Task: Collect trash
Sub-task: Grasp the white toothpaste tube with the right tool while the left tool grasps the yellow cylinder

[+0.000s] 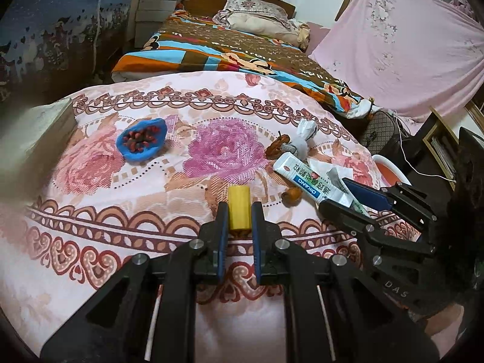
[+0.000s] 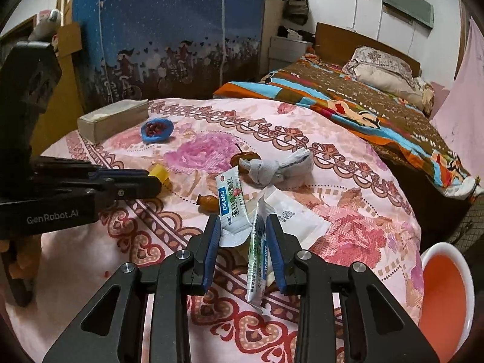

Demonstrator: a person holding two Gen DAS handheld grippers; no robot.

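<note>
My left gripper (image 1: 239,208) is shut on a small yellow block (image 1: 239,210), low over the pink floral cloth (image 1: 151,187); it also shows in the right wrist view (image 2: 159,173). My right gripper (image 2: 243,227) is open with its jaws either side of white DIKANG sachets (image 2: 233,211); one sachet (image 2: 257,260) stands on edge between the pads. More trash lies nearby: a knotted grey mask (image 2: 275,166), brown peel pieces (image 2: 207,202), a white packet (image 2: 293,214).
A blue dish of red bits (image 1: 142,143) and a tissue box (image 2: 113,118) sit at the far left. An orange-lined white bin (image 2: 444,299) stands beyond the table's right edge. A bed (image 1: 230,48) lies behind.
</note>
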